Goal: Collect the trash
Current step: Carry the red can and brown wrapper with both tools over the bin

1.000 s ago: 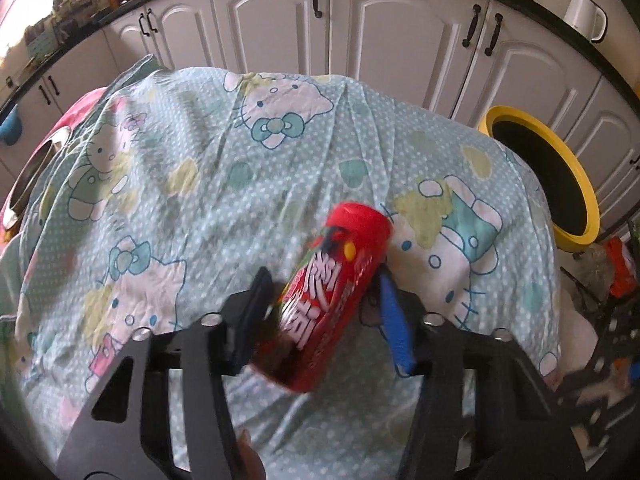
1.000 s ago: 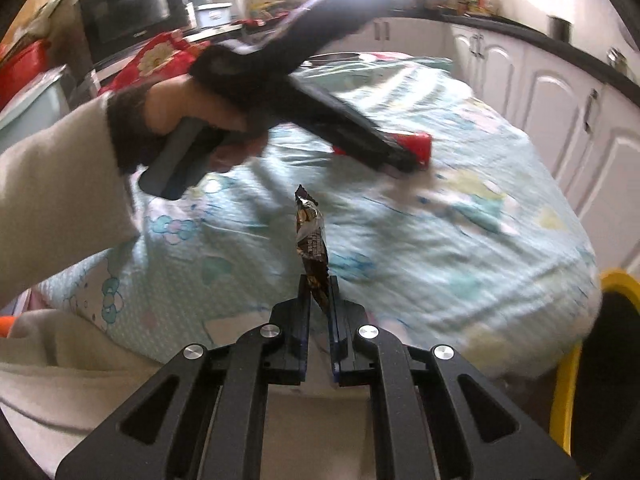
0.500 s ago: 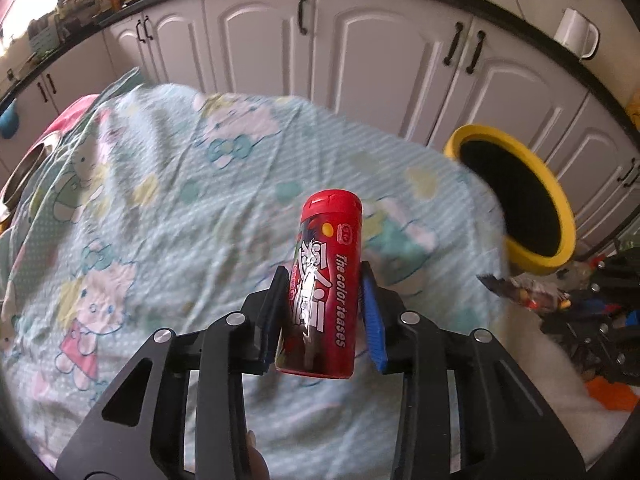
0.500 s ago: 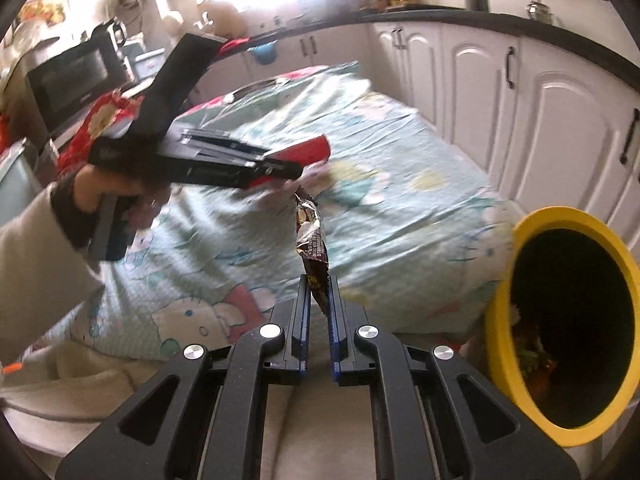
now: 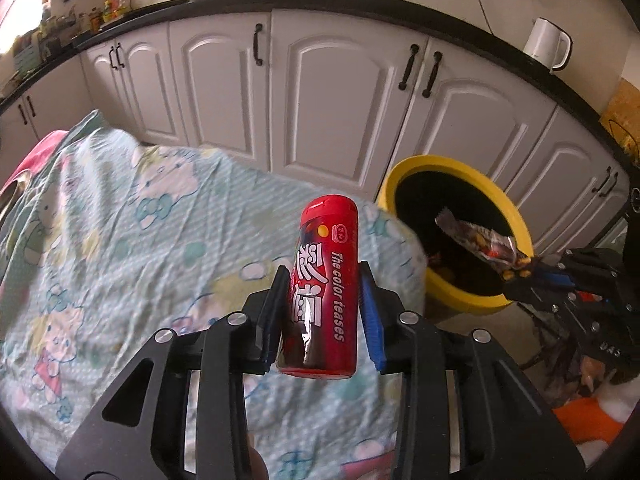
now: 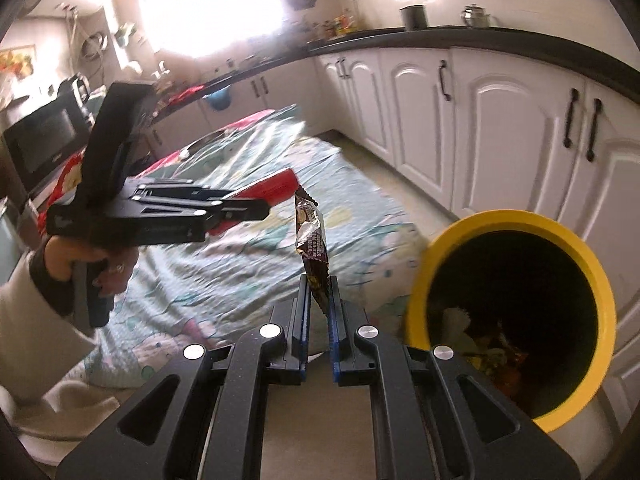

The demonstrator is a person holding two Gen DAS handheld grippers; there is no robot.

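Daylight pours in through the far window [image 6: 208,4], blown out to plain white with a hazy flare washing over the wall around it, so the room stands bright. The patterned sheet [image 5: 132,248] is smeared with motion blur, while the red can [image 5: 325,292] stays sharp with a white glint down its side. Both views bow the cabinets [image 5: 320,92] into curves and darken at the corners.

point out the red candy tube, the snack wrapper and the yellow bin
red candy tube [image 5: 326,280], left wrist view, middle of its label
snack wrapper [image 6: 310,236], right wrist view, crinkled middle above the claw
yellow bin [image 6: 600,280], right wrist view, right side of its rim
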